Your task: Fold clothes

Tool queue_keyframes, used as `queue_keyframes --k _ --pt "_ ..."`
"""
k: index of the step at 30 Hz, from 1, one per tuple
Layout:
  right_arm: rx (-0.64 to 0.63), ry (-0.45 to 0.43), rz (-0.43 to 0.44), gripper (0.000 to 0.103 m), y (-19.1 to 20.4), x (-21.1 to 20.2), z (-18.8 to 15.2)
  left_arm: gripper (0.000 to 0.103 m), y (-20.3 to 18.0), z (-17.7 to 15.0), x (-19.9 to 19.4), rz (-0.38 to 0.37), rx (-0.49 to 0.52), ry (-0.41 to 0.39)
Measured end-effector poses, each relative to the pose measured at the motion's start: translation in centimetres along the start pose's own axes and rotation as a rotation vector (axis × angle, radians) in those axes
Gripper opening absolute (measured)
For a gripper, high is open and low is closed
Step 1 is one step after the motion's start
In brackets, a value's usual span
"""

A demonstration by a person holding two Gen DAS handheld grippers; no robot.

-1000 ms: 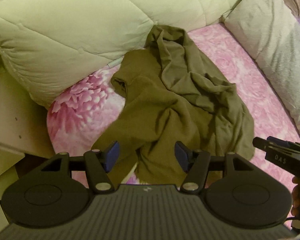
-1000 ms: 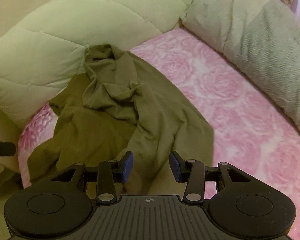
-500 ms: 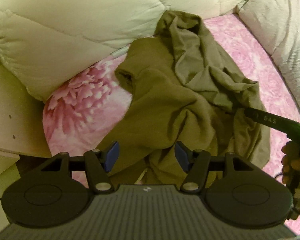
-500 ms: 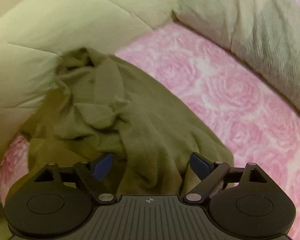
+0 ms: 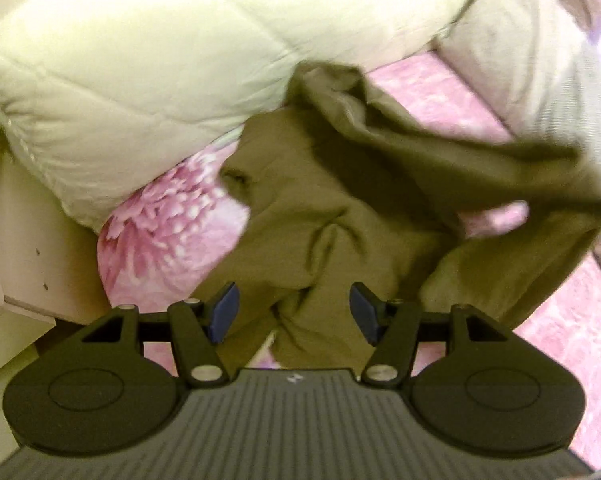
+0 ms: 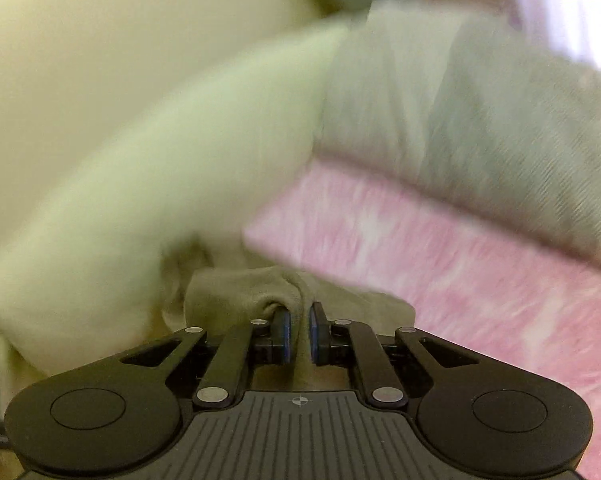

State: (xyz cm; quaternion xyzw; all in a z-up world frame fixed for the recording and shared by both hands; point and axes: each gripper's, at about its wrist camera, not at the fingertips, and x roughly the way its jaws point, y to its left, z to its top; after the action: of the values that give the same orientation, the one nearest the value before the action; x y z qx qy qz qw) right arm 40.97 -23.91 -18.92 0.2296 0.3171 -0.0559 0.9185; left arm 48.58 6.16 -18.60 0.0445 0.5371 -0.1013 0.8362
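A bed (image 5: pixel 172 240) in pink floral sheets, with an olive garment (image 5: pixel 340 216) being lifted off it.

Nearest the garment, the left hand-held gripper (image 5: pixel 294 312) hangs spread and empty over its near hem. The right hand-held gripper (image 6: pixel 299 334), spread half a second ago, is closing with a fold of cloth between its pads, raising one edge. The garment's long axis runs from the near hem toward the white duvet (image 5: pixel 140 60); unfolding has begun.

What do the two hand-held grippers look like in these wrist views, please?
Both look alike. The left hand-held gripper and right hand-held gripper each have black linkage arms with silver pivot pins, blue pads on the fingers, two round black housings and a grey ribbed base plate bearing a small white mark. No sleeves or hands show.
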Motion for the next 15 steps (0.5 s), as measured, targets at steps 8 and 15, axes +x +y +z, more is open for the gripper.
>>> queue_keyframes --k 8,15 --pt "-0.002 -0.465 0.011 0.007 -0.4 -24.4 4.1 0.057 -6.2 -4.1 -8.9 -0.105 0.111 -0.118" --pt "-0.052 -0.748 -0.160 0.008 -1.3 -45.0 2.6 0.057 -13.0 -11.4 -16.9 -0.241 0.207 -0.182"
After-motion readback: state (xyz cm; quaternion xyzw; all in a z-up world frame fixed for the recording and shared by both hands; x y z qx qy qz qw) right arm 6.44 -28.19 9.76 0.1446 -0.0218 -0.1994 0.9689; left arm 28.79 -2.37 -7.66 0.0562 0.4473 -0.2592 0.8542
